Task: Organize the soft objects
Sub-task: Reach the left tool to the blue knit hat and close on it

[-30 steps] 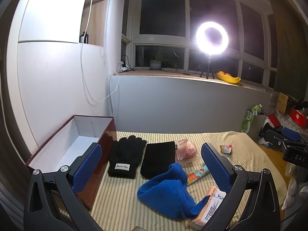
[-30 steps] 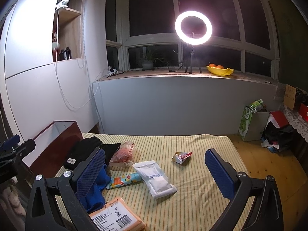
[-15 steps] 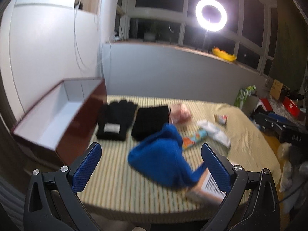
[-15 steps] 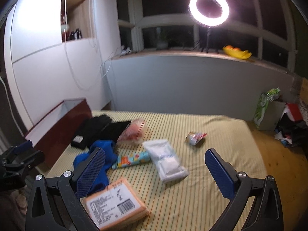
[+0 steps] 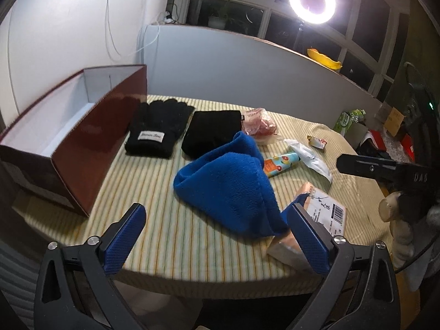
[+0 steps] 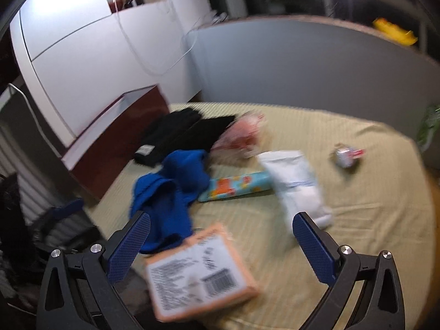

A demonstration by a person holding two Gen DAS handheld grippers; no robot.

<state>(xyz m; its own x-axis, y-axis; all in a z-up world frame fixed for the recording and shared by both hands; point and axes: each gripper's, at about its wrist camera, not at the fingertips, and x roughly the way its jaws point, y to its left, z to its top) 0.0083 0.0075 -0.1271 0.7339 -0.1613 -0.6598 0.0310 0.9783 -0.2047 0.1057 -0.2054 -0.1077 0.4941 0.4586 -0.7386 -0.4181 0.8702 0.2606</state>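
Observation:
A blue knit hat [image 5: 228, 189] lies crumpled on the striped table [image 5: 154, 192]; it also shows in the right wrist view [image 6: 170, 192]. Black gloves [image 5: 156, 130] and a folded black cloth [image 5: 211, 132] lie behind it, beside an open red-brown box [image 5: 82, 129] with a white inside. My left gripper [image 5: 217, 236] is open and empty, just in front of the hat. My right gripper [image 6: 220, 242] is open and empty above an orange packet [image 6: 200, 269]. The right wrist view is blurred.
A pink snack bag [image 5: 260, 122], a printed tube [image 5: 280, 162], a white pouch [image 5: 310, 156] and a small wrapper [image 5: 316, 140] lie on the right half of the table. A ring light [image 5: 312, 1] stands on the sill. Clutter sits on the floor at right.
Both grippers have pulled back and tilted down toward the table. The near table edge now shows. The objects on the table have not moved.

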